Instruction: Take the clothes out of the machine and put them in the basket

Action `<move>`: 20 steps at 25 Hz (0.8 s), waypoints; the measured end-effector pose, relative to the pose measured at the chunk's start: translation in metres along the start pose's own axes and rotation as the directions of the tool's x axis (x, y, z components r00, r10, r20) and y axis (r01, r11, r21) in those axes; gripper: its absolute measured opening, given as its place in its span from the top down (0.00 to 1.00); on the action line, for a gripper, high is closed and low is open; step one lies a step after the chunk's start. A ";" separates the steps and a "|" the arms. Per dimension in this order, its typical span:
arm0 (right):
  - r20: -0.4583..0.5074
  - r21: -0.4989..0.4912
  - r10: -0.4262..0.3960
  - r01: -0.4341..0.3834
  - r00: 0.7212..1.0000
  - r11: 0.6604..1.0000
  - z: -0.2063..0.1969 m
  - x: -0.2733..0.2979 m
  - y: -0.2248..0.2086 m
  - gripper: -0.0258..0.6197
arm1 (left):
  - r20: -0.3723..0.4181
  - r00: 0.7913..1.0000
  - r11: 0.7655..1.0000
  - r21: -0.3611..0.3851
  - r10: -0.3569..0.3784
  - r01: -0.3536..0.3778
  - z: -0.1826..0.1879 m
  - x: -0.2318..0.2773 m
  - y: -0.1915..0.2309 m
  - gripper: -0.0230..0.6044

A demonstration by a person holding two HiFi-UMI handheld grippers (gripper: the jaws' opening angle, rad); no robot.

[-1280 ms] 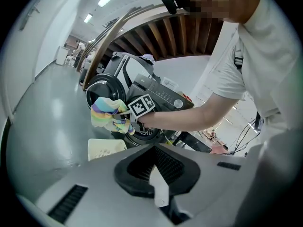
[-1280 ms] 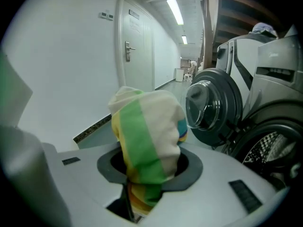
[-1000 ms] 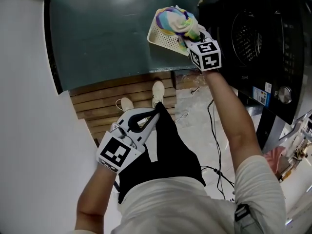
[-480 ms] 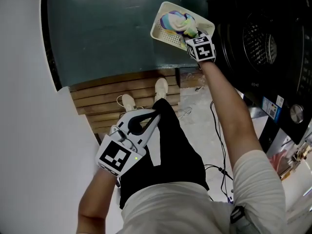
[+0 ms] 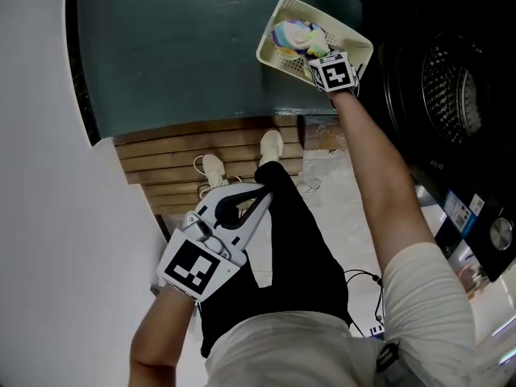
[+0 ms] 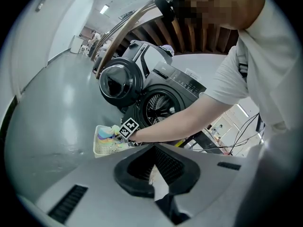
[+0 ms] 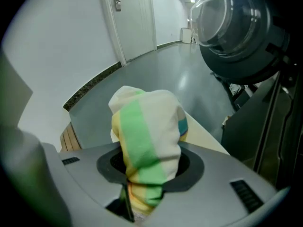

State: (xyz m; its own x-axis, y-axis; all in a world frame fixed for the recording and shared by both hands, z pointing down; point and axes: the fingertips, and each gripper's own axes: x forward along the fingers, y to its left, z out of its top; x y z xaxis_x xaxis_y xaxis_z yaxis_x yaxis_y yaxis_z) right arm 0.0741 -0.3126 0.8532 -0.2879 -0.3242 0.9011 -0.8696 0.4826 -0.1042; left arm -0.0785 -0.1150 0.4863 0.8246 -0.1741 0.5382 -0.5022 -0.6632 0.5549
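Soft striped cloth point(image 7: 147, 141); perforated plastic basket point(image 5: 282, 61); glossy dark machine point(image 6: 165, 79).

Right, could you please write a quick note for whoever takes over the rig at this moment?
Left gripper: shut, empty, beside the person's leg.
Right gripper: shut on a striped cloth, down in the basket.
Washing machine: door open, next to the basket; drum contents unclear.
Done: cloth is out of the machine.
Left: release the cloth, then check the drum for more.
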 end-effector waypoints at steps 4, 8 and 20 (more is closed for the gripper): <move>-0.035 0.011 0.015 -0.015 0.999 1.000 -0.002 0.021 -0.006 0.71 | -0.018 1.000 1.000 -0.023 0.013 -0.013 -0.009 0.005 0.007 0.97; -0.070 0.080 0.023 -0.017 0.997 0.997 -0.009 0.036 -0.014 0.66 | -0.024 1.000 0.999 -0.040 0.019 -0.020 -0.011 0.010 0.011 0.97; -0.071 0.153 0.025 -0.014 0.997 0.988 -0.023 0.010 -0.017 0.58 | -0.012 1.000 1.000 -0.010 -0.019 0.018 0.011 0.023 -0.002 0.97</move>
State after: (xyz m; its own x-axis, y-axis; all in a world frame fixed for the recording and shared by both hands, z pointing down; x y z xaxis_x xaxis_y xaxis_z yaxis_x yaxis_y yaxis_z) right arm 0.0951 -0.3059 0.8739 -0.2807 -0.2532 0.9258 -0.9167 0.3566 -0.1804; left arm -0.0561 -0.1262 0.4904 0.8306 -0.1530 0.5355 -0.4896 -0.6587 0.5713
